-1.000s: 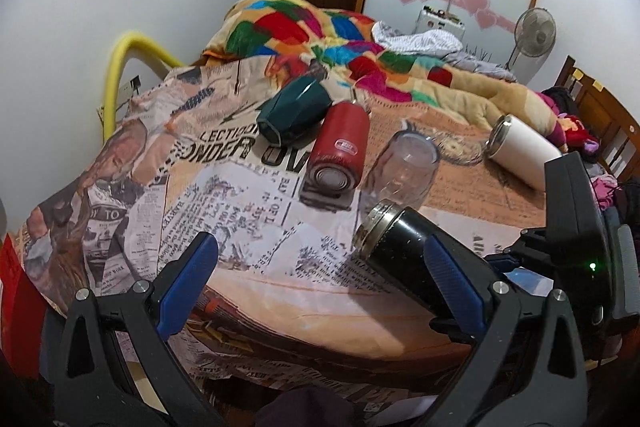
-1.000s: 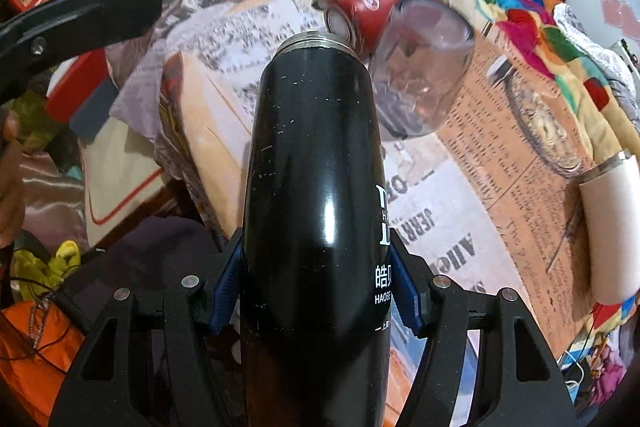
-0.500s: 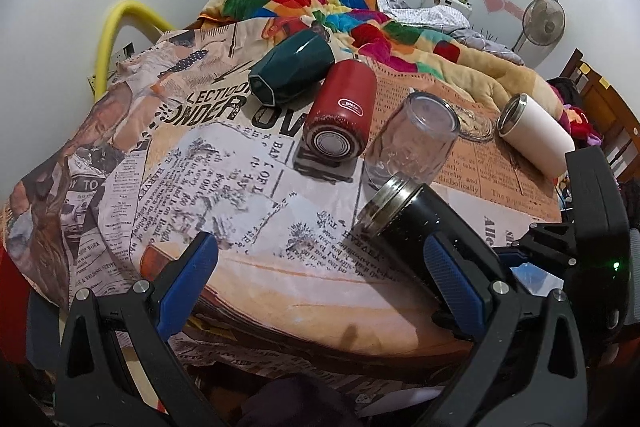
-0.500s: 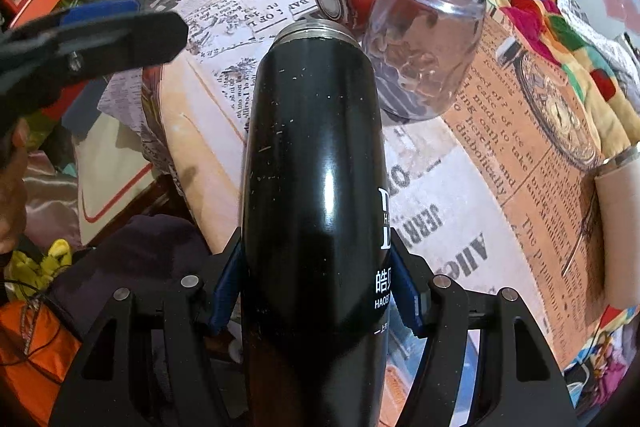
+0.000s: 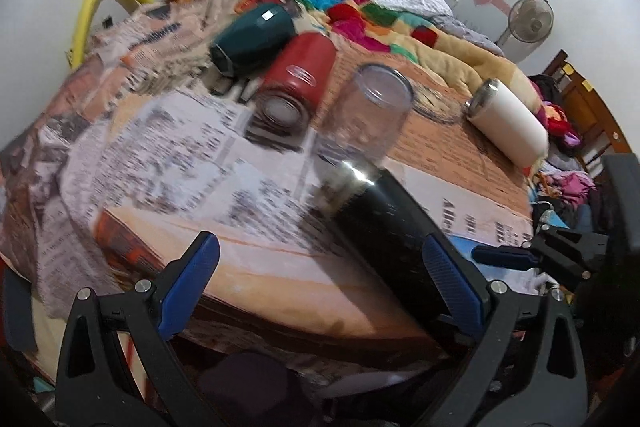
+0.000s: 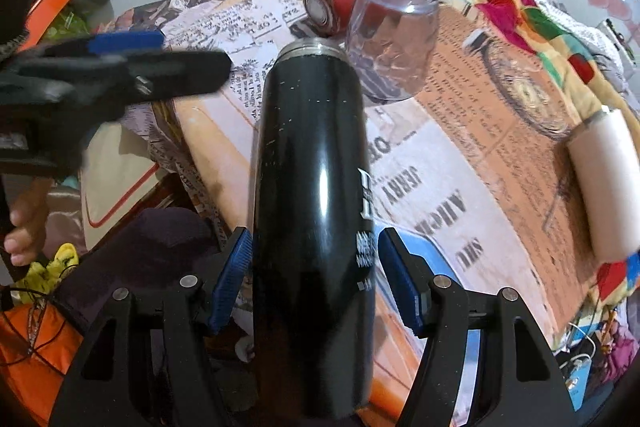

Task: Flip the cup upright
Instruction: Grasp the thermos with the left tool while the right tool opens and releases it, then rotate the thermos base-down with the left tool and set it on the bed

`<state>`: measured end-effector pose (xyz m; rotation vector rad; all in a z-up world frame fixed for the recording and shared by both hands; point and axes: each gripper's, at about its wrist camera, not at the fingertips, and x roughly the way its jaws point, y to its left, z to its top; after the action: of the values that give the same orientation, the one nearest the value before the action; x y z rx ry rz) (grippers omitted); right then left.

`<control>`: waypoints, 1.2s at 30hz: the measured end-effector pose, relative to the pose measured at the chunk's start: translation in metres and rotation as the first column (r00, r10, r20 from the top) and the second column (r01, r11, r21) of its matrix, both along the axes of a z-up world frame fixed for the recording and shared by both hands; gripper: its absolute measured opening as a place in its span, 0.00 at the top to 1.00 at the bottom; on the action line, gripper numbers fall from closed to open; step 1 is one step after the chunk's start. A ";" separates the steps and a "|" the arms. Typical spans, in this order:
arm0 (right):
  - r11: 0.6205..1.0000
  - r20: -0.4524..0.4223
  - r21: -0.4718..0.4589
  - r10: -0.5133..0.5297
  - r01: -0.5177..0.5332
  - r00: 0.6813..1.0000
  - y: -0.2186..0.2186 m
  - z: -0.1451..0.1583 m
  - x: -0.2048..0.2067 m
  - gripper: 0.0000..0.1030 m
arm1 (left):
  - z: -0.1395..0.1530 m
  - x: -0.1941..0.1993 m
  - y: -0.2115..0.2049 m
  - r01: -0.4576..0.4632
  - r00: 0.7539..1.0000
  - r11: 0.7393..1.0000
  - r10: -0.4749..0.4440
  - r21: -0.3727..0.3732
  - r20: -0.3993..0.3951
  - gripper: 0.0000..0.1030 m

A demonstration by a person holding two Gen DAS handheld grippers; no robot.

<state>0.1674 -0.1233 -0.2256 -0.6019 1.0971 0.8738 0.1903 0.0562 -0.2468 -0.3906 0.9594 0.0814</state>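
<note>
I see the bed filling both frames under a newspaper-print cover. The black cup runs up the centre of the right wrist frame, long axis in line with the fingers, steel rim toward the clear glass. The right gripper pinches its lower body. The left gripper, spread and empty, sits at lower frame, farther off.

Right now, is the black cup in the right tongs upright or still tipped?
Tipped. The black cup leans at a slant in the right tongs, steel rim toward the clear glass, off the newspaper-print cloth.
</note>
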 end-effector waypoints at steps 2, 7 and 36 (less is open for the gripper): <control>1.000 0.023 0.016 -0.018 0.018 1.000 -0.010 0.009 -0.005 0.40 | -0.004 0.003 -0.007 0.010 1.000 0.999 -0.011 -0.048 -0.022 0.01; 0.988 0.073 0.095 -0.126 0.119 0.989 -0.042 0.039 -0.008 0.40 | -0.014 0.015 -0.021 0.024 0.998 0.991 -0.032 -0.133 -0.063 0.04; 0.836 0.198 0.378 -0.492 0.397 0.848 -0.101 0.087 -0.045 0.26 | 0.007 0.005 -0.068 0.008 0.999 0.999 -0.006 0.042 -0.041 0.38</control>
<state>0.1220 -0.2243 -0.1386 -0.1673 0.7568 0.5124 0.1949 -0.0122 -0.2397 -0.3475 0.9979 0.1032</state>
